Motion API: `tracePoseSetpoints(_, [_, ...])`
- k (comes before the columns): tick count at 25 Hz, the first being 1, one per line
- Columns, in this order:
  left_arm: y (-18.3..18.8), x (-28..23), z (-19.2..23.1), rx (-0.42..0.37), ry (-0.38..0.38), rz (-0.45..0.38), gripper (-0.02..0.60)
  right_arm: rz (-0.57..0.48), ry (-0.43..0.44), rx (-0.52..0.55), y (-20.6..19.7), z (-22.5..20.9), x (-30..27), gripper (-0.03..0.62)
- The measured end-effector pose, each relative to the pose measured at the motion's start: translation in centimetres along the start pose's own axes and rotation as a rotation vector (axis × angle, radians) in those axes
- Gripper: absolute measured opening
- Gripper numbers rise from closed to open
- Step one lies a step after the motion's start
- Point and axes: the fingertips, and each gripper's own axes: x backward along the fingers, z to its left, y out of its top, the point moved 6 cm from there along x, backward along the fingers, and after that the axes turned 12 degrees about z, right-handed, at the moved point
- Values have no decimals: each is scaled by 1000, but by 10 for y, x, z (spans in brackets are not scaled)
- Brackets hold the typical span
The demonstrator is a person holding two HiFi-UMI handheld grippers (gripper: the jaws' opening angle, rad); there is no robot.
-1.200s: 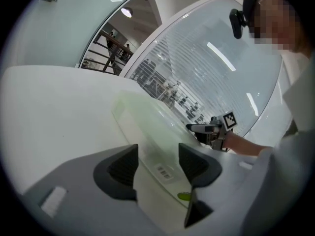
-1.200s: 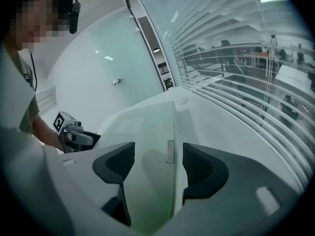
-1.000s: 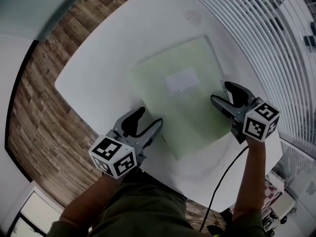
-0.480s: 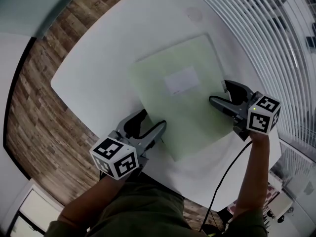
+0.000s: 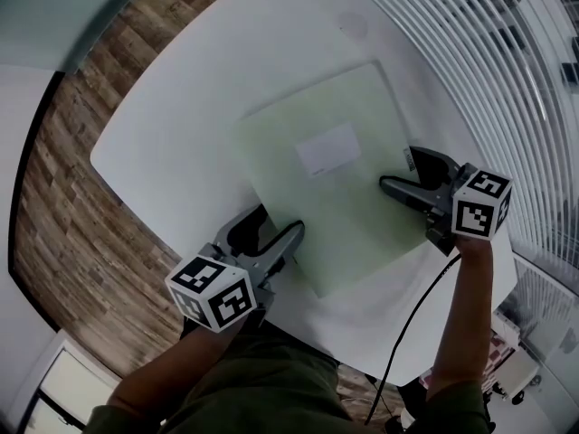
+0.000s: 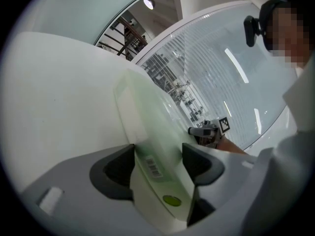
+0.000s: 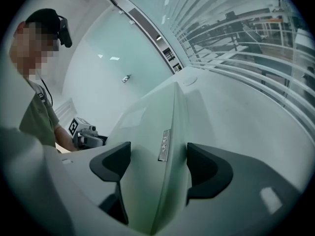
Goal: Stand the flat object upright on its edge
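Observation:
A flat pale green folder [image 5: 335, 188] with a white label [image 5: 327, 149] lies on the white table [image 5: 181, 125]. My left gripper [image 5: 279, 222] straddles its near left corner. In the left gripper view the folder's edge [image 6: 147, 117], with a barcode and a green dot, runs between the jaws of that gripper [image 6: 157, 156]. My right gripper [image 5: 398, 170] straddles the right edge, and the folder [image 7: 152, 117] passes between its pads [image 7: 158, 163] with room on both sides. Both pairs of jaws have just been opening and stand open around the folder.
Wood floor [image 5: 81, 197] lies beyond the table's left edge. Slatted blinds [image 5: 470, 52] fill the far right. A black cable [image 5: 407, 333] hangs from the right gripper over the table's near edge. A faint round mark [image 5: 353, 25] sits on the table beyond the folder.
Both grippers stay at the folder's edges and barely shift. Their jaws look a little wider than before. The folder lies in the same place.

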Motion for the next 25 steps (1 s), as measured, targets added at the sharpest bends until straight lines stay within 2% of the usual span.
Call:
tracePoseSetpoints(8, [1,-3,2,61,9,26,281,14,-21,-3,1,-1,-2,339])
tracePoseSetpoints(13, [8,0,2,103,23,15,279,3,-35,-18,2,5,0,338])
tracePoseSetpoints(18, [13,3,0,85,32,2,279,-27,-71,-4,2,16,7,337])
tracePoseSetpoints(25, [24,14,-11,16,55,-35,279,-99,-136,25,1,37,23,337])
